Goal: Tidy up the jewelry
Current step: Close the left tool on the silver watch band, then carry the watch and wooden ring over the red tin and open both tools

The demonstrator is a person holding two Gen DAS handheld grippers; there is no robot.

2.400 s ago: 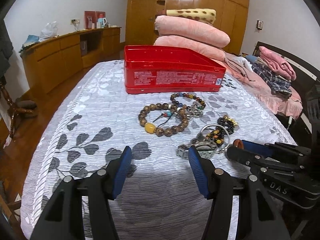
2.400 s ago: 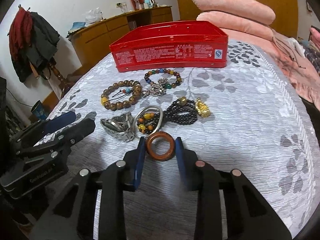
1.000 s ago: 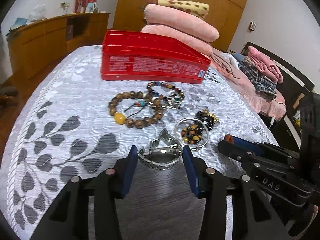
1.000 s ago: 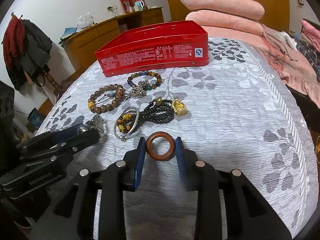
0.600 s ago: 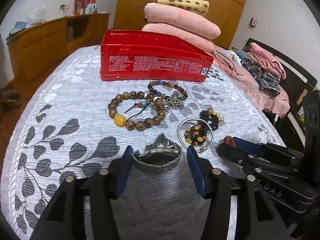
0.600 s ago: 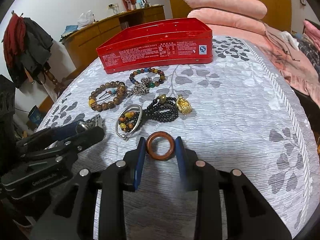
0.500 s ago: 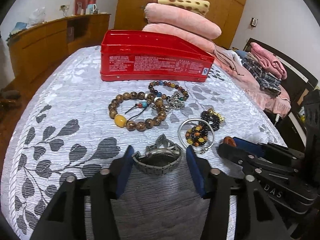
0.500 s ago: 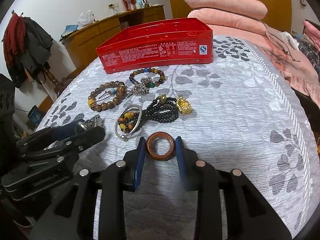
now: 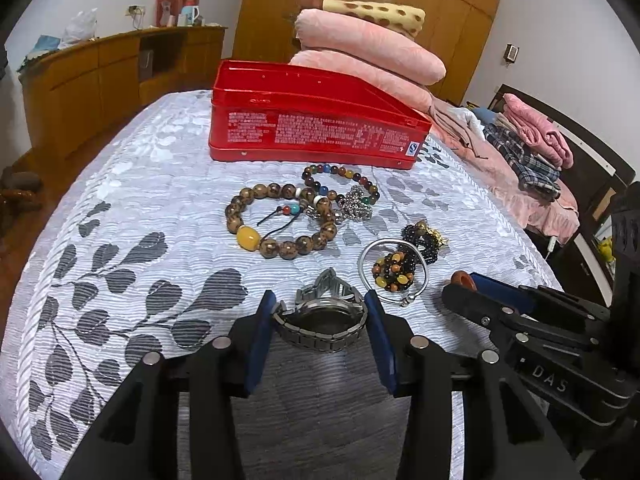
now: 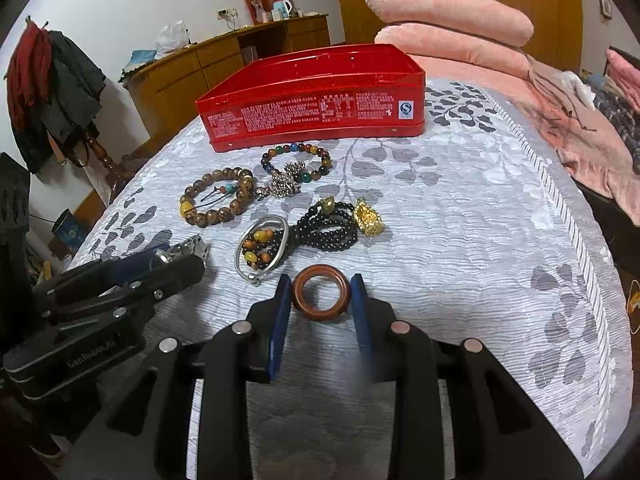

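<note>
Grey leaf-patterned bedding (image 9: 132, 208) covers the bed in the left wrist view, with a red tin (image 9: 316, 128) lying open-topped toward the far end and folded pink blankets (image 9: 372, 48) stacked behind it. Between the tin and the camera lie a brown wooden-bead bracelet (image 9: 280, 220) with one yellow bead, a multicoloured bead bracelet (image 9: 340, 180) overlapping it, and a silver charm (image 9: 354, 208) beside them. Nearer sits a thin silver bangle (image 9: 394, 270) with amber and dark beads inside its loop, touching a string of black beads (image 9: 424, 240). The left gripper (image 9: 320, 320) has its blue pads pressed against both sides of a steel wristwatch (image 9: 324, 318), pinching it just above the bedding. At the right edge the right gripper (image 9: 464, 284) shows side-on with a brown ring (image 9: 460, 278) at its tips.

From the right wrist view, the same bedding (image 10: 480, 220) stretches to the red tin (image 10: 316, 100), with a wooden sideboard (image 10: 224, 60) beyond along the wall. The right gripper (image 10: 320, 298) pinches the brown ring (image 10: 320, 298) between its blue pads, the ring held flat and facing up. Ahead lie the silver bangle (image 10: 264, 252), the black beads (image 10: 328, 228) with a gold charm (image 10: 368, 216), and both bead bracelets (image 10: 220, 200) nearer the tin. The left gripper (image 10: 180, 256) enters from the left, a bit of the steel watch (image 10: 192, 246) glinting at its tips.
</note>
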